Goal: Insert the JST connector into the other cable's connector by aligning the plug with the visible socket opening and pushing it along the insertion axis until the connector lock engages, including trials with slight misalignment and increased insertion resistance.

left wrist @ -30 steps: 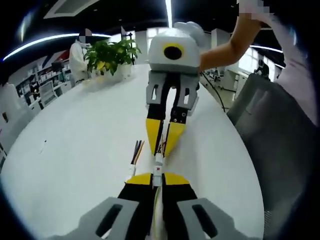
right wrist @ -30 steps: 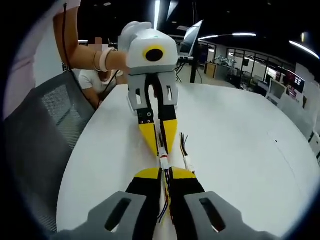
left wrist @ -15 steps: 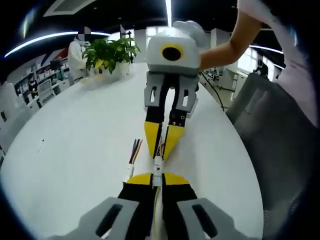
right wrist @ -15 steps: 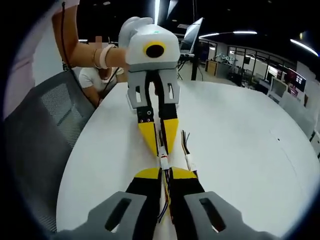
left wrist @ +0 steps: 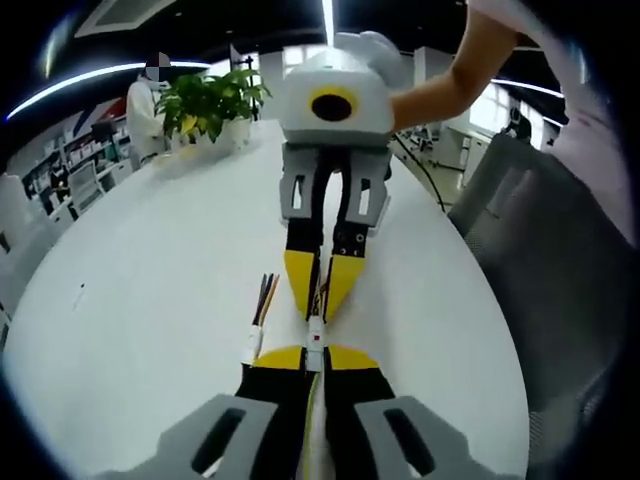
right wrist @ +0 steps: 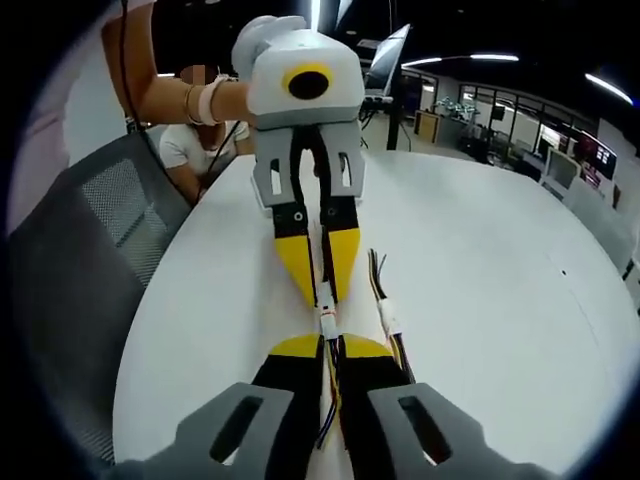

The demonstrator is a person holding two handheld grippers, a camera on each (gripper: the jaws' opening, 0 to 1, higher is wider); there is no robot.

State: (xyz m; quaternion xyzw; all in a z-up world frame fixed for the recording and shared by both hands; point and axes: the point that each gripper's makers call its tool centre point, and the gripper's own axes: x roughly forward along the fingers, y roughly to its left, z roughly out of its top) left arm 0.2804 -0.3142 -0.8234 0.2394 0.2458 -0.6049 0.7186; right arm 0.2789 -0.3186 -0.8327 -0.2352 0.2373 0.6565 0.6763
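Note:
Both grippers face each other tip to tip just above the white table (left wrist: 130,260). My left gripper (left wrist: 315,352) is shut on a cable whose small white JST connector (left wrist: 315,335) sticks out ahead of its yellow fingertips. Opposite it, my right gripper (left wrist: 318,305) is shut on the other cable, its tips almost touching that connector. In the right gripper view my right gripper (right wrist: 330,345) meets the left gripper (right wrist: 322,292), with the white connector pieces (right wrist: 327,322) end to end in the short gap. Whether they are locked I cannot tell.
A spare cable with a white connector (left wrist: 254,342) (right wrist: 388,320) lies on the table beside the jaws. A potted plant (left wrist: 210,105) stands at the far end. A grey mesh chair (left wrist: 540,260) (right wrist: 90,260) borders the table edge, and a seated person (right wrist: 195,150) is behind it.
Each facing gripper looms a little larger and nearer in both views. Both stay shut on their cables, and the gap at the connectors stays about the same.

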